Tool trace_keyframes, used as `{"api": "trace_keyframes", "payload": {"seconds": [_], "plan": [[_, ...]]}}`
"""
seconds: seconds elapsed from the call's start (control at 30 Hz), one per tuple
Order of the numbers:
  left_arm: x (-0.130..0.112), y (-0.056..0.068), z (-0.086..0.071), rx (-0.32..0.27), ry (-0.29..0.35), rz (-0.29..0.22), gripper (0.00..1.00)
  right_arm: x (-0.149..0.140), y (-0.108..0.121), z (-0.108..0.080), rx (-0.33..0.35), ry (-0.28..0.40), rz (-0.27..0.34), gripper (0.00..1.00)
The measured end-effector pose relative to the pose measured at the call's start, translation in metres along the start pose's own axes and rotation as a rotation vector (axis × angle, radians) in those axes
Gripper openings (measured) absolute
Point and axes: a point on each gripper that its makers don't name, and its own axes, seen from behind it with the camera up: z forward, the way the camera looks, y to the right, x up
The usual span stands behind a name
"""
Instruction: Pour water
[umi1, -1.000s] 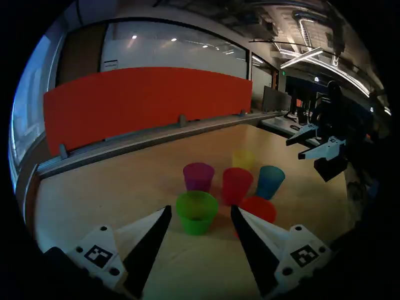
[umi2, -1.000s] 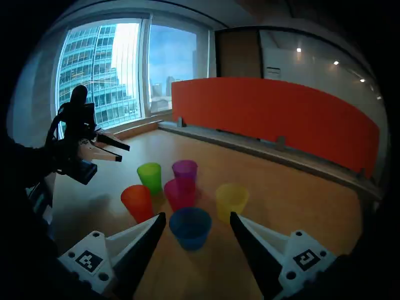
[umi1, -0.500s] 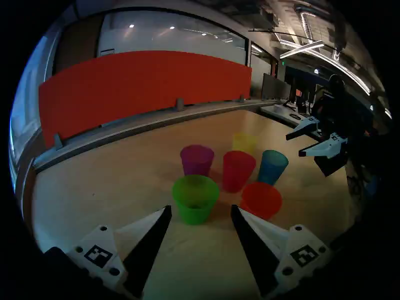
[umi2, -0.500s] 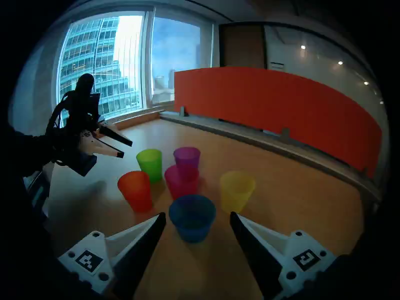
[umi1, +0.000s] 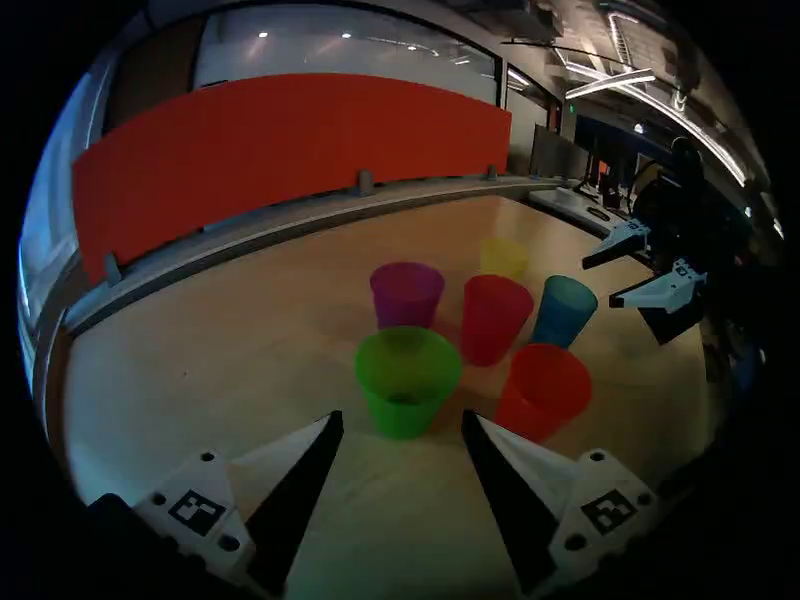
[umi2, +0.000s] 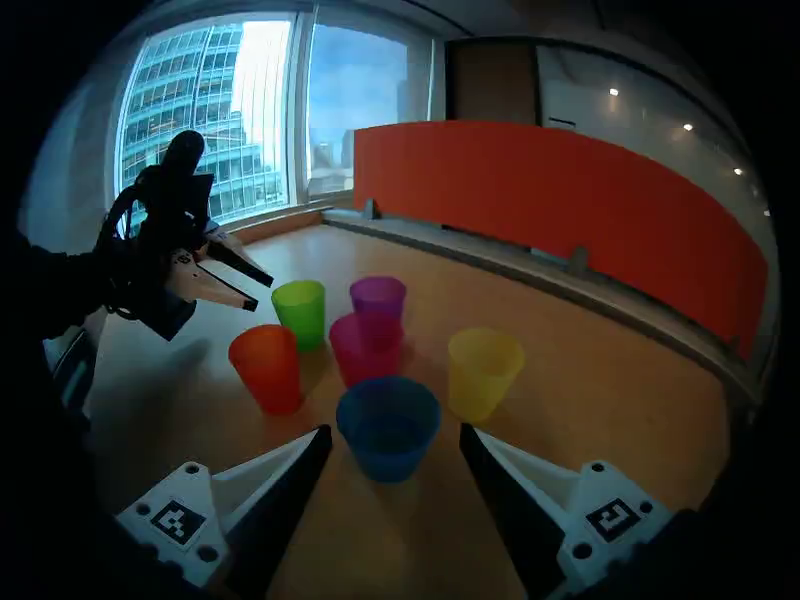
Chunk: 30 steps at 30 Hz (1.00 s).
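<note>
green cup (umi1: 407, 378) stands before the left gripper (umi1: 401, 415), blue cup (umi2: 388, 428) before the right gripper (umi2: 395, 430), all fingers (umi1: 300, 480) spread.

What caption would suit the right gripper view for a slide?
Open right gripper faces a blue cup on a wooden table.

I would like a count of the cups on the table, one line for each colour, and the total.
Green cup: 1
Purple cup: 1
Red cup: 1
Orange cup: 1
Blue cup: 1
Yellow cup: 1
Total: 6 cups
</note>
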Motion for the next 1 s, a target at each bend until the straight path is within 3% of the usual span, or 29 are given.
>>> {"api": "trace_keyframes", "payload": {"seconds": [1.0], "plan": [[-0.003,0.002,0.043,-0.038,-0.084,0.034,0.88,-0.022,-0.003,0.036,0.029,-0.055,-0.005,0.99]]}}
